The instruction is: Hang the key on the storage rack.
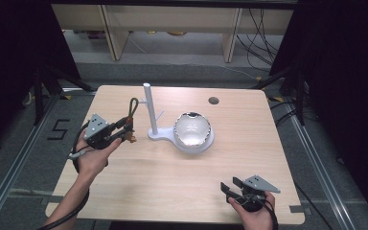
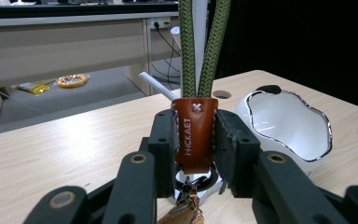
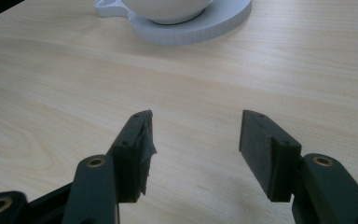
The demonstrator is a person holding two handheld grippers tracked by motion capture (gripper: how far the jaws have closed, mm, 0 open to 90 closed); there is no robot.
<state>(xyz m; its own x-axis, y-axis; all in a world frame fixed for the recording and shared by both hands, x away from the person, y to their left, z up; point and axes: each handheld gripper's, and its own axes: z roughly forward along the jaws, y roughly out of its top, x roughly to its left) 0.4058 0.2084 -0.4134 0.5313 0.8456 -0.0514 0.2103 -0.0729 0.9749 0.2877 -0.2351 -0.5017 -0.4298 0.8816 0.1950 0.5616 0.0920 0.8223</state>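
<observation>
A keychain with a brown leather tab (image 2: 195, 133) and a green cord loop (image 2: 205, 46) stands upright between the pads of my left gripper (image 2: 195, 149), which is shut on the tab. In the high view the left gripper (image 1: 124, 128) holds the keychain (image 1: 132, 109) just left of a white stand with an upright post (image 1: 149, 108). The stand's base carries a white bowl with a silvery rim (image 1: 192, 129). The bowl (image 2: 286, 121) lies just right of the held keychain. My right gripper (image 1: 230, 188) rests open near the table's front right edge; its jaws (image 3: 193, 149) hold nothing.
The wooden table (image 1: 172, 187) has a round cable hole (image 1: 213, 100) at the back right. Wooden furniture legs and cables stand on the floor beyond the far edge. Dark tripod legs flank the table on both sides.
</observation>
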